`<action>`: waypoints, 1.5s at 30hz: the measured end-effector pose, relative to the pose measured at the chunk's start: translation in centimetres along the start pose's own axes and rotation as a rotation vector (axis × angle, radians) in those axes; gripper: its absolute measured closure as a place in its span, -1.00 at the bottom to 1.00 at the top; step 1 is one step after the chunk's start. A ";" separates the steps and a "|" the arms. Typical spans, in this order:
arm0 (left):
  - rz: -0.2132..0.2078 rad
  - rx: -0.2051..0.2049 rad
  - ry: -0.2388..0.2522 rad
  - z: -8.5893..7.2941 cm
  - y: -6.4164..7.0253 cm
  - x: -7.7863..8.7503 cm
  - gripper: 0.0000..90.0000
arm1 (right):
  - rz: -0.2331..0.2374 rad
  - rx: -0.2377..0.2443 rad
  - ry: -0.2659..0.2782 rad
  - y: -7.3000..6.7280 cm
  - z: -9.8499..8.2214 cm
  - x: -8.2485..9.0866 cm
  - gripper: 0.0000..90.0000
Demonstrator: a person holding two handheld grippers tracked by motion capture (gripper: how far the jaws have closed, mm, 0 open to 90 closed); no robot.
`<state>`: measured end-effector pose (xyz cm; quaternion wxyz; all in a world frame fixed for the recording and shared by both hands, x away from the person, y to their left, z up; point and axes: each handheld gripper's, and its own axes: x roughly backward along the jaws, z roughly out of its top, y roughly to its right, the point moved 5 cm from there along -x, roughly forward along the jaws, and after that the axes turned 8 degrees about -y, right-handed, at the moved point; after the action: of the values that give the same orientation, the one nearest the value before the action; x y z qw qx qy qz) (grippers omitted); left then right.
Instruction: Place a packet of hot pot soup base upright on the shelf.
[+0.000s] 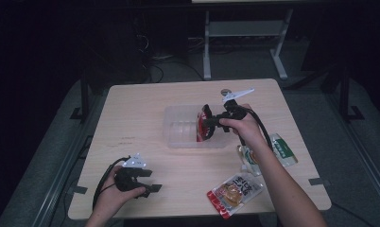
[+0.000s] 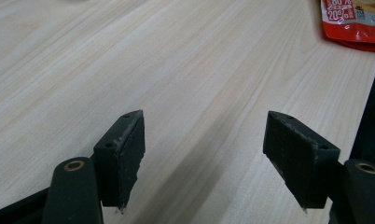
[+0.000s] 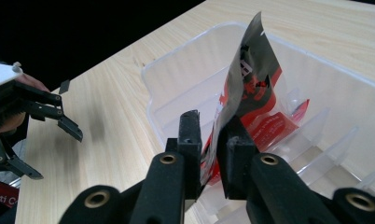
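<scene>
The work shown is judged to be the packing of snack packets into the clear plastic bin (image 1: 178, 124), and it is partly done. One red packet (image 3: 251, 100) is stood upright inside the bin, between the jaws of the right gripper (image 3: 212, 133); the jaws are seen slightly parted around its lower edge, with a thin gap at one pad, so a firm pinch cannot be claimed and release is judged to be in hand. Beyond the fingertips, the bin's divider ribs and far wall are close, so little room is left ahead; the way up is open.

Two packets are left on the table: an orange-red packet (image 1: 235, 193) and a green-white packet (image 1: 266, 153), both near the right forearm. The left gripper (image 2: 204, 154) is held low over bare tabletop (image 2: 176, 70), jaws spread wide and empty, with the orange-red packet well ahead of its right fingertip and free wood all around.
</scene>
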<state>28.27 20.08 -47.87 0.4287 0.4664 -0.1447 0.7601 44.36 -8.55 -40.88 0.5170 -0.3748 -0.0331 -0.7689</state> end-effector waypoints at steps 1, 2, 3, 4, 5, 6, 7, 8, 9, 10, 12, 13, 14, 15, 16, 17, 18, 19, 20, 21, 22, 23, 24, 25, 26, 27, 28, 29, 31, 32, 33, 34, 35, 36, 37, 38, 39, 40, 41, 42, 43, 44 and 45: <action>-0.003 0.004 0.001 0.0 0.0 0.0 -0.34 | -0.001 0.002 0.001 -0.1 0.0 0.2 0.73; -0.002 0.000 -0.005 0.0 0.0 0.0 -0.34 | -0.006 0.005 0.004 -0.1 0.1 0.3 0.72; -0.003 0.000 -0.004 0.0 0.0 0.0 -0.34 | -0.007 0.005 0.010 -0.1 0.1 0.5 0.71; -0.003 0.000 -0.002 0.1 0.0 -0.1 -0.34 | -0.009 0.007 0.015 -0.2 0.1 0.7 0.69; -0.004 0.000 -0.001 0.1 0.0 0.0 -0.35 | -0.009 0.004 0.017 -0.2 0.1 0.9 0.68; -0.004 -0.006 0.000 0.2 -0.1 0.0 -0.34 | -0.012 0.005 0.021 -0.3 0.1 1.1 0.66; -0.005 -0.007 0.001 0.3 -0.1 0.0 -0.35 | -0.015 0.004 0.025 -0.3 0.1 1.2 0.66; -0.007 -0.005 0.000 0.3 -0.1 -0.1 -0.34 | -0.016 0.008 0.029 -0.4 0.1 1.5 0.65; -0.008 -0.006 -0.001 0.4 -0.2 -0.1 -0.35 | -0.017 0.009 0.032 -0.5 0.1 1.6 0.65; -0.010 -0.008 -0.002 0.5 -0.2 -0.1 -0.34 | -0.021 0.012 0.036 -0.6 0.1 1.9 0.64; -0.011 -0.011 0.000 0.6 -0.2 -0.2 -0.34 | -0.023 0.020 0.049 -1.1 0.1 2.7 0.64; -0.012 -0.019 -0.002 0.7 -0.3 -0.2 -0.34 | -0.023 0.020 0.049 -1.1 0.1 2.7 0.64; -0.017 -0.016 0.004 0.8 -0.2 -0.3 -0.34 | -0.027 0.023 0.050 -1.3 0.1 2.9 0.64; -0.017 -0.013 0.002 0.9 -0.2 -0.3 -0.34 | -0.028 0.027 0.052 -1.5 0.0 3.1 0.64; -0.018 -0.022 0.004 1.0 -0.2 -0.4 -0.34 | -0.028 0.030 0.052 -1.6 -0.1 3.2 0.64; -0.019 -0.025 0.003 1.1 -0.3 -0.4 -0.34 | -0.032 0.032 0.050 -1.8 -0.2 3.3 0.65; -0.021 -0.026 0.003 1.2 -0.3 -0.4 -0.34 | -0.034 0.033 0.046 -1.9 -0.4 3.4 0.67; -0.022 -0.027 0.002 1.2 -0.2 -0.4 -0.34 | -0.033 0.032 0.045 -2.0 -0.6 3.5 0.70; -0.022 -0.030 0.001 1.3 -0.3 -0.4 -0.34 | -0.037 0.035 0.036 -2.1 -1.1 3.6 0.75; -0.022 -0.032 0.001 1.3 -0.3 -0.4 -0.34 | -0.037 0.035 0.036 -2.1 -1.1 3.6 0.75; -0.024 -0.034 0.002 1.4 -0.3 -0.4 -0.34 | -0.039 0.033 0.026 -2.2 -1.3 3.7 0.75; -0.026 -0.033 0.004 1.4 -0.3 -0.5 -0.34 | -0.046 0.036 0.015 -2.2 -1.6 3.8 0.75; -0.027 -0.035 0.003 1.4 -0.3 -0.5 -0.34 | -0.051 0.037 0.016 -2.3 -1.8 3.9 0.74; -0.027 -0.036 0.003 1.5 -0.3 -0.5 -0.35 | -0.048 0.034 0.020 -2.3 -2.0 4.0 0.73; -0.027 -0.035 0.002 1.5 -0.3 -0.5 -0.35 | -0.049 0.033 0.012 -2.4 -2.3 4.1 0.71; -0.028 -0.036 0.003 1.5 -0.4 -0.5 -0.34 | -0.057 0.030 0.006 -2.4 -2.6 4.2 0.71; -0.027 -0.043 -0.002 1.5 -0.4 -0.5 -0.34 | -0.062 0.028 0.001 -2.4 -2.9 4.3 0.70; -0.025 -0.044 -0.002 1.5 -0.5 -0.5 -0.34 | -0.066 0.026 -0.010 -2.4 -3.2 4.3 0.70; -0.026 -0.039 0.004 1.5 -0.5 -0.5 -0.34 | -0.081 0.033 -0.016 -2.5 -3.7 4.6 0.69; -0.025 -0.041 0.002 1.5 -0.5 -0.5 -0.35 | -0.078 0.029 -0.017 -2.6 -4.0 4.7 0.69; -0.022 -0.043 0.000 1.5 -0.6 -0.5 -0.35 | -0.080 0.028 -0.019 -2.6 -4.2 4.8 0.69; -0.023 -0.043 0.001 1.5 -0.6 -0.5 -0.35 | -0.085 0.026 -0.021 -2.6 -4.5 4.9 0.69; -0.023 -0.037 0.004 1.5 -0.6 -0.5 -0.34 | -0.085 0.025 -0.028 -2.6 -4.7 4.9 0.69; -0.023 -0.038 0.004 1.5 -0.6 -0.5 -0.34 | -0.087 0.021 -0.035 -2.6 -5.1 4.9 0.71; -0.024 -0.036 0.004 1.5 -0.5 -0.4 -0.34 | -0.090 0.023 -0.038 -2.6 -5.4 5.0 0.72; -0.026 -0.031 0.004 1.5 -0.5 -0.4 -0.35 | -0.088 0.018 -0.043 -2.7 -5.7 5.0 0.76; -0.025 -0.026 0.004 1.4 -0.5 -0.4 -0.35 | -0.089 0.020 -0.049 -2.7 -6.1 5.0 0.79; -0.024 -0.028 0.002 1.4 -0.5 -0.4 -0.34 | -0.090 0.017 -0.051 -2.8 -6.4 5.1 0.83; -0.022 -0.028 0.001 1.4 -0.6 -0.4 -0.35 | -0.093 0.018 -0.062 -2.8 -6.7 5.2 0.86; -0.022 -0.028 0.002 1.4 -0.6 -0.4 -0.34 | -0.090 0.026 -0.068 -2.9 -7.1 5.4 0.89; -0.022 -0.028 0.003 1.4 -0.6 -0.4 -0.34 | -0.087 0.025 -0.070 -3.0 -7.3 5.5 0.92; -0.022 -0.028 0.003 1.4 -0.6 -0.4 -0.34 | -0.085 0.027 -0.077 -3.1 -7.8 5.6 0.96; -0.020 -0.031 0.002 1.4 -0.6 -0.4 -0.34 | -0.088 0.029 -0.085 -3.1 -8.1 5.7 0.98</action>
<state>29.63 19.41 -47.56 0.4438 0.4605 -0.1514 0.7537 36.36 -15.02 -42.12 0.4864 -0.3978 -0.0827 -0.7735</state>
